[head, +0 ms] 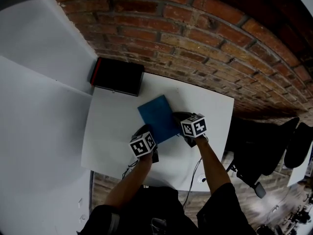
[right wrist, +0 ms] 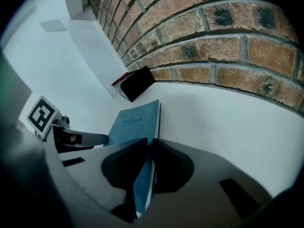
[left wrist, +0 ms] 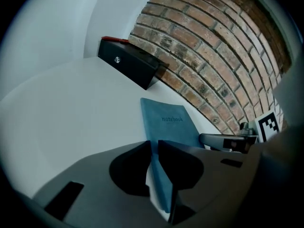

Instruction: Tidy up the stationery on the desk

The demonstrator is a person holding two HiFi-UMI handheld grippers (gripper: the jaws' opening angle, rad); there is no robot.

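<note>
Notebook (head: 157, 116) with a blue cover sits between the two tools, gripped by both at its near end. Nearest the camera, the person's two forearms reach forward over a white desk (head: 112, 131), each hand holding one tool with a black-and-white marker cube on top.

The left tool (left wrist: 153, 144) has its jaws closed on the notebook's near left edge; the cover and white page edges stand pinched between the pads. The right tool (right wrist: 148, 141) is clamped the same way on the near right edge, with the cover and pages pressed between its jaws. The two tools are close together, angled toward each other, with only the notebook between them.

From both tools the notebook stretches away over the desk, cover up, with the word "notebook" printed across it. Whether its near end is lifted off the desk cannot be told.

Farther off, beyond the left tool and well apart from the notebook, a black box (head: 116, 76) with a red edge lies at the back of the desk. Behind it rises a red brick wall (head: 195, 33).
</note>
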